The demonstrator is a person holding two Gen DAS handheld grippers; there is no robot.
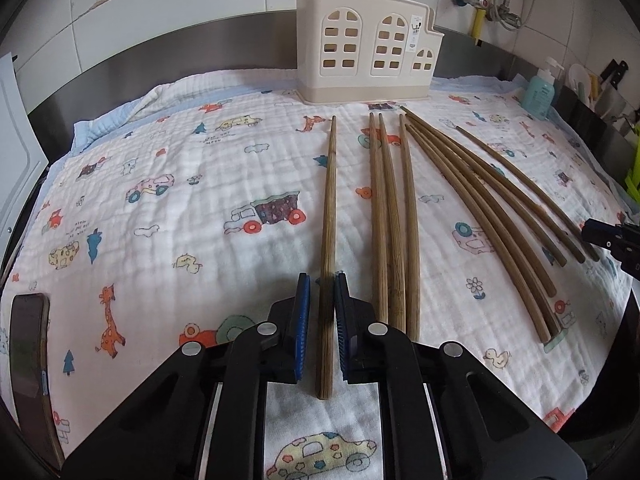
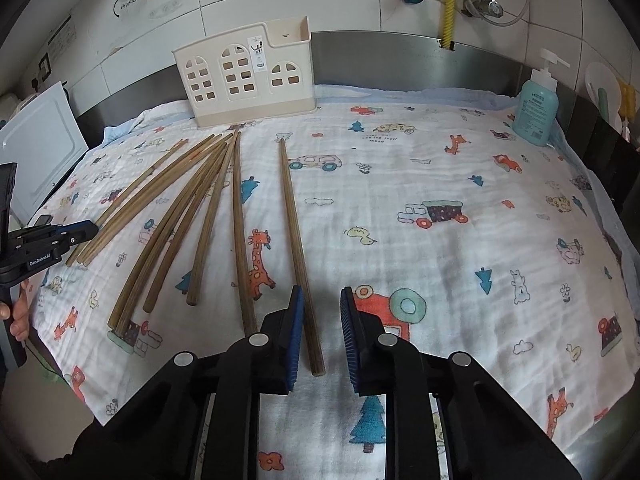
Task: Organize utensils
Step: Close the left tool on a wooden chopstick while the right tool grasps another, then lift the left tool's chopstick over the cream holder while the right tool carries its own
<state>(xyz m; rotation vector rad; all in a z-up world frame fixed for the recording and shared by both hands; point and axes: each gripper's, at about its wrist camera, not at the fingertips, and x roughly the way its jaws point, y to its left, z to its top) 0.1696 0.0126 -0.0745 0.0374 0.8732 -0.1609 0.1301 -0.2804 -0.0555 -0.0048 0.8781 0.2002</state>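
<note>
Several brown wooden chopsticks lie on a printed cloth in front of a cream utensil holder (image 1: 366, 46), which also shows in the right wrist view (image 2: 244, 74). In the left wrist view, my left gripper (image 1: 322, 280) straddles the leftmost chopstick (image 1: 330, 216); its blue pads (image 1: 303, 312) stand close on either side of it, with a small gap on the left. In the right wrist view, my right gripper (image 2: 320, 292) is open; the rightmost chopstick (image 2: 296, 240) lies between its pads, near the left one (image 2: 297, 320). The left gripper also shows at that view's left edge (image 2: 52, 236).
A blue soap bottle (image 2: 536, 108) stands at the cloth's back right corner. A phone (image 1: 30, 360) lies at the cloth's left edge. A white board (image 2: 38, 152) leans at the far left. A steel backsplash and tiled wall with pipes run behind.
</note>
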